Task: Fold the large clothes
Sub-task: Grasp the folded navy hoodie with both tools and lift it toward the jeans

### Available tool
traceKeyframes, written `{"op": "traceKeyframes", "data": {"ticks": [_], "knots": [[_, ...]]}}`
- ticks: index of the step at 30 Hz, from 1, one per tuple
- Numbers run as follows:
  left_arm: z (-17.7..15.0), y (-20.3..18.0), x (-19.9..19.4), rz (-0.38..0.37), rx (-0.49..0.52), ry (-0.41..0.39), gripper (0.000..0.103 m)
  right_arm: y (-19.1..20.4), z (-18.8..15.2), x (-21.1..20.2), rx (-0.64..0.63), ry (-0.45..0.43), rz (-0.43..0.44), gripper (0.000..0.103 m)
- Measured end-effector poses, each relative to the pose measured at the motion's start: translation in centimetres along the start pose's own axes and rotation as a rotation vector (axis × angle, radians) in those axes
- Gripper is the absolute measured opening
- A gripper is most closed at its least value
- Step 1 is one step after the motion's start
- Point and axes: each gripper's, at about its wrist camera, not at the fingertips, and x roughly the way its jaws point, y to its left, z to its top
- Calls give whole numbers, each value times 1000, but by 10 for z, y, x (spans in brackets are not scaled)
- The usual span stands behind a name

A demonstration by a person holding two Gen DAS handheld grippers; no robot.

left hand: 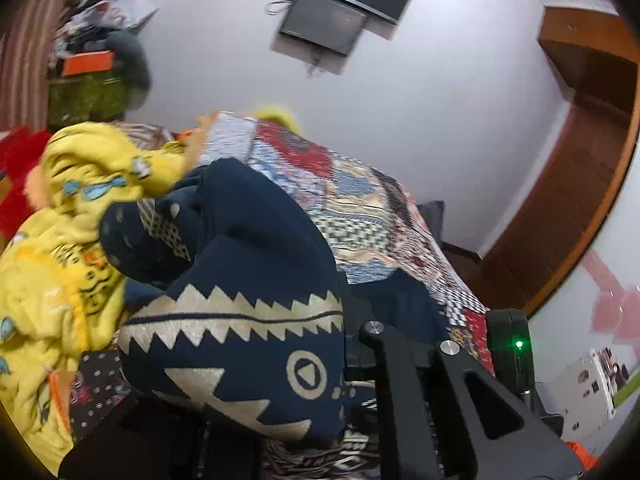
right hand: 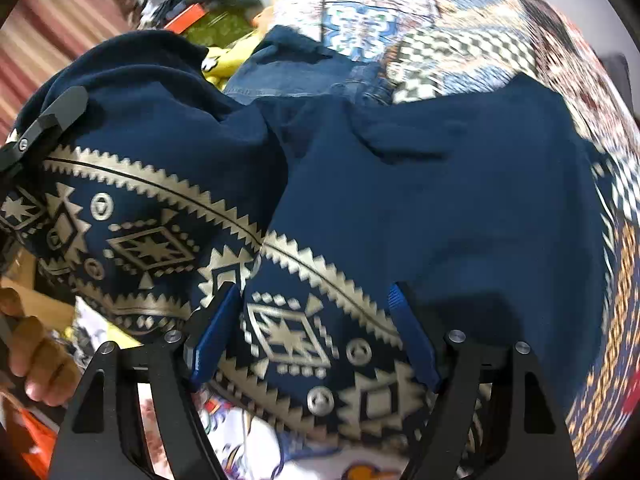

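Observation:
A large navy garment [right hand: 440, 184] with a cream zigzag and diamond band lies spread over the patchwork quilt [right hand: 480, 28]. My left gripper [left hand: 344, 332] is shut on a bunched part of it, and the patterned cloth [left hand: 240, 340] drapes over the fingers and hides the tips. That same left gripper [right hand: 56, 116] shows at the upper left of the right wrist view, lifting the cloth into a hump. My right gripper [right hand: 316, 292] stands open just above the patterned hem. Its blue pads [right hand: 216, 332] straddle the band without pressing on it.
A yellow printed blanket [left hand: 60, 240] is heaped at the left of the bed. Blue jeans [right hand: 304, 68] lie beyond the garment. A person's hand [right hand: 36, 360] holds the left tool. A wall television [left hand: 336, 12] and a wooden door frame [left hand: 580, 160] lie beyond the bed.

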Motion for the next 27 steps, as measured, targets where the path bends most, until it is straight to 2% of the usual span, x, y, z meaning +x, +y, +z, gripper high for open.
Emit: {"op": "traceKeyframes", "data": {"ticks": [3, 7, 9, 11, 13, 16, 19, 25, 26, 27], "knots": [[1, -35, 15, -38, 73, 39, 11, -18, -10, -30, 63, -46, -2, 73], [-9, -85, 37, -74, 190, 100, 12, -46, -24, -75, 60, -127, -189, 73], [-19, -111, 47, -109, 241, 137, 12, -64, -28, -94, 81, -148, -225, 73], [-27, -128, 56, -150, 258, 187, 12, -85, -37, -115, 131, -173, -249, 73], [-37, -144, 68, -221, 261, 256, 12, -108, -47, -134, 185, -198, -295, 73], [-55, -157, 94, -329, 220, 387, 12, -129, -57, -148, 245, -210, -324, 73], [-76, -159, 117, -300, 233, 473, 11, -144, -65, -157, 306, -217, -316, 73], [-94, -163, 107, -273, 315, 479, 12, -139, -78, -176, 284, -242, -330, 73], [-95, -165, 102, -269, 332, 478, 13, -140, -77, -178, 279, -245, -332, 73], [-96, -169, 99, -267, 355, 481, 19, -138, -76, -179, 275, -253, -333, 73]]}}
